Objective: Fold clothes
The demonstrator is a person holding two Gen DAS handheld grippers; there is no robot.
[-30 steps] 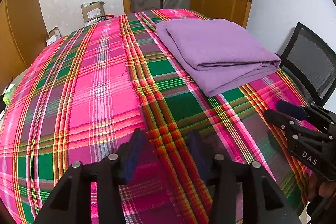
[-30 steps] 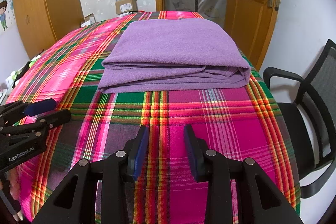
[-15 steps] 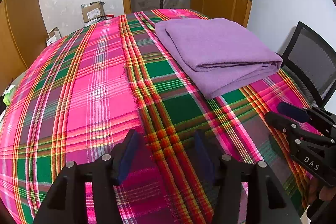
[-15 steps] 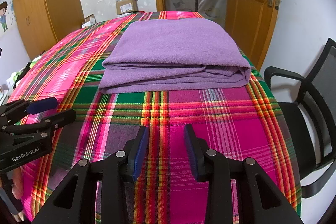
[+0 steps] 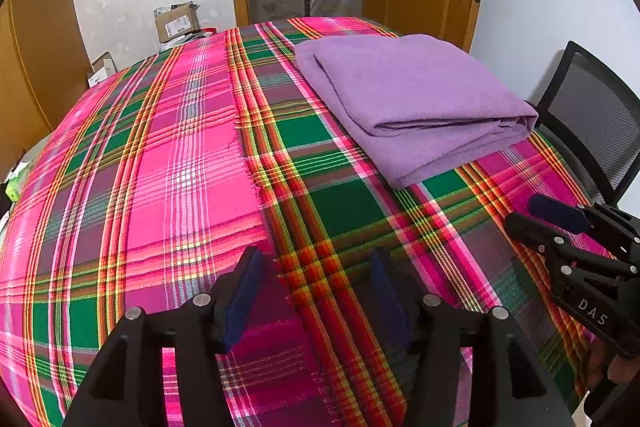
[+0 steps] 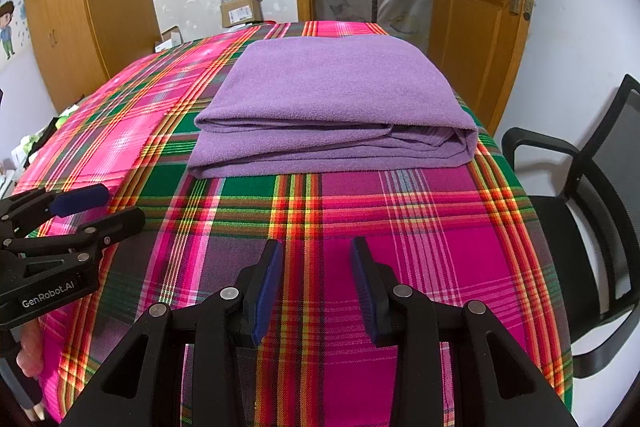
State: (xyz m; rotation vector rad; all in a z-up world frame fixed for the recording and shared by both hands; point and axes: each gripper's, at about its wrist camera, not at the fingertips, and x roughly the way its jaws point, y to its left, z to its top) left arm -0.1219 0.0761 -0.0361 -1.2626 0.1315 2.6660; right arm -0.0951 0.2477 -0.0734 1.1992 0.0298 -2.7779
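1. Markings: left gripper [image 6: 76, 215] body reads "GenRobot.AI"; right gripper [image 5: 532, 215] reads "DAS".
2. Count: one folded purple cloth [image 6: 332, 107], two grippers, one chair [image 6: 592, 211].
3. Cloth lies on the plaid tablecloth [image 6: 400, 247], beyond both grippers.
4. Both grippers: fingers spread, gripping nothing.

Two black plastic handheld grippers: the left gripper [image 5: 316, 291] and right gripper [image 6: 316, 281] have dark blue finger pads, silver round screws, and white "GenRobot.AI" and "DAS" lettering.
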